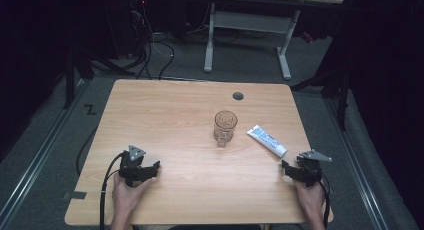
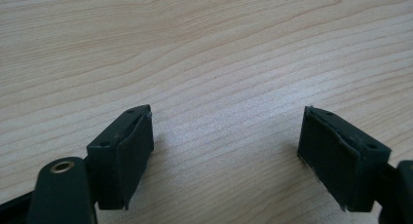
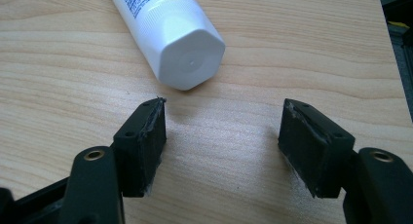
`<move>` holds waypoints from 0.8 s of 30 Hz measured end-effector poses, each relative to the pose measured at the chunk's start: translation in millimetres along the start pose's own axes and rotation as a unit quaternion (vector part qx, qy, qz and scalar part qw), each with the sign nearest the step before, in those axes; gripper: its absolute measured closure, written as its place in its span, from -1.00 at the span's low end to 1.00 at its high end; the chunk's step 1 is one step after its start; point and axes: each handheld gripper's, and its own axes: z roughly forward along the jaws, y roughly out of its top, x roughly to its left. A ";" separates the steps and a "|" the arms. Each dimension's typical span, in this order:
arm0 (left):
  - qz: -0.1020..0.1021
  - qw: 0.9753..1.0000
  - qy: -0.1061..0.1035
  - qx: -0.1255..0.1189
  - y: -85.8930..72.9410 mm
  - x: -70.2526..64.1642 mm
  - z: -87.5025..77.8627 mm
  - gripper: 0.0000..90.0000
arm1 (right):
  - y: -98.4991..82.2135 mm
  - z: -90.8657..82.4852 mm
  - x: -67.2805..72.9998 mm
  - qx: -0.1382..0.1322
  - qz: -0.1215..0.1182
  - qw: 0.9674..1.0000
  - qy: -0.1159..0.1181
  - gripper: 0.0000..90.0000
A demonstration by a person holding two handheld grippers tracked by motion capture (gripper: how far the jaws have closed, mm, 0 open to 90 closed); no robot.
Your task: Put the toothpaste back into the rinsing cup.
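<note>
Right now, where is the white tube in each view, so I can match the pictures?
High view: the white tube lies right of centre, between the glass and the right gripper.
Left gripper view: bare wooden table between open jaws.
Right gripper view: tube top centre, cap end toward the open jaws.
Shared landmark: the wooden table.

Right gripper: fingers spread wide, nothing between them, low over the wooden desk. White tube lies at 11 o'clock, cap end nearest, just beyond the left finger.
</note>
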 end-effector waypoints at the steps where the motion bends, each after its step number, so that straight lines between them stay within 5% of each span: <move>1: 0.000 1.000 0.000 0.000 0.0 -0.1 0.0 -0.54 | 0.0 0.0 0.0 0.000 0.000 1.000 0.000 -0.24; 9: 0.016 1.000 -0.012 0.007 0.3 -2.5 0.9 -0.69 | -0.2 -0.4 -0.4 0.001 -0.001 1.000 0.002 -0.24; 24: 0.013 1.000 -0.014 0.006 0.0 -1.7 0.3 -0.66 | -1.5 -6.9 -1.8 0.000 -0.009 1.000 0.001 -0.07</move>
